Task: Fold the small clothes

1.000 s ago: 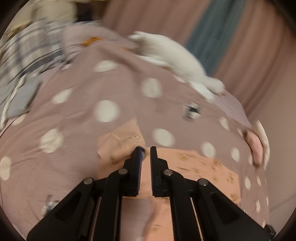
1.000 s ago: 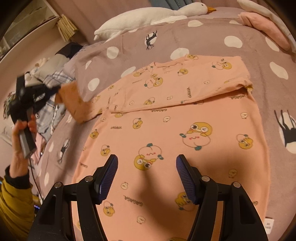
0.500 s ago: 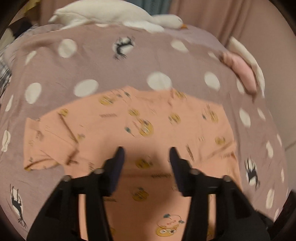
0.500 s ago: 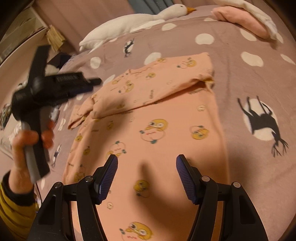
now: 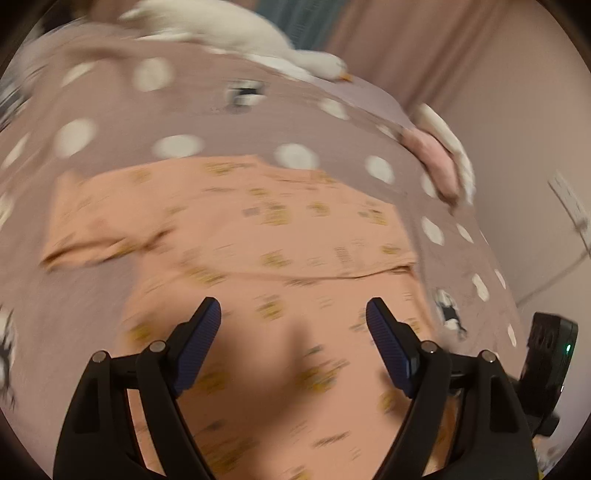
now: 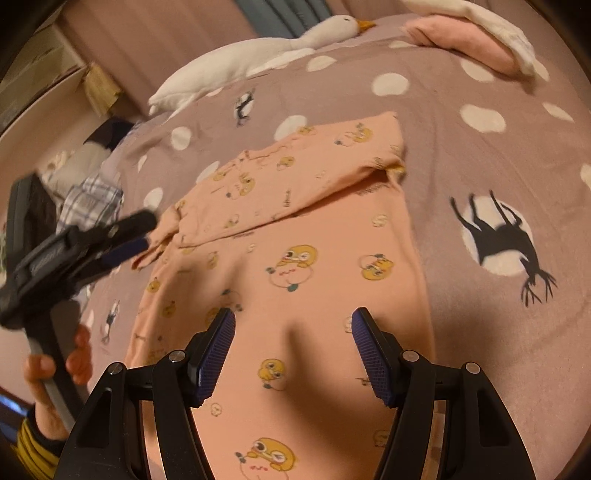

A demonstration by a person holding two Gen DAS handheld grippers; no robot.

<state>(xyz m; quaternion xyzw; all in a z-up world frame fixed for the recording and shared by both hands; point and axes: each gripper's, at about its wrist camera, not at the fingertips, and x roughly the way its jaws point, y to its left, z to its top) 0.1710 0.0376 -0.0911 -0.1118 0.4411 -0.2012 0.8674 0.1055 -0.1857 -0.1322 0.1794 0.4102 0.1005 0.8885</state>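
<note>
- Left wrist view, blurred. Left gripper [image 5: 293, 325] above the near half of the peach garment [image 5: 258, 236]; jaws wide apart, nothing held.
- Garment spread on the dotted bedspread [image 5: 110, 122], roughly mid-bed. Top part with both sleeves folded across the body; 1 fold edge crossing from left to right just ahead of the fingertips [image 5: 207, 325].
- Plush goose [image 5: 236, 29] along the far edge of the bed; pink pillow [image 5: 432, 158] at the far right corner. Black device [image 5: 550, 365] at the right border, identity unclear.
- Right wrist view, sharp. Right gripper [image 6: 293, 332] over the lower body of the garment [image 6: 295, 266], jaws wide apart, empty, not touching cloth as far as visible.
- Left gripper [image 6: 125, 240] at the left side, near the loose sleeve end [image 6: 155, 254]; contact cannot be told. Left hand [image 6: 48, 369] on its handle.
- Plaid cloth [image 6: 92, 203] lying towards the left edge of the bed, apart from the garment.
- Judged step: sleeves done, hem fold next. Recommended: lower each gripper to 1 hem corner near the front edge of the bed, pinch both layers, lift together, carry towards the collar, lay down with edges aligned.
- Risk: pinching bedspread with the cloth; uneven lift skewing the fold; loose left sleeve end slipping out.
</note>
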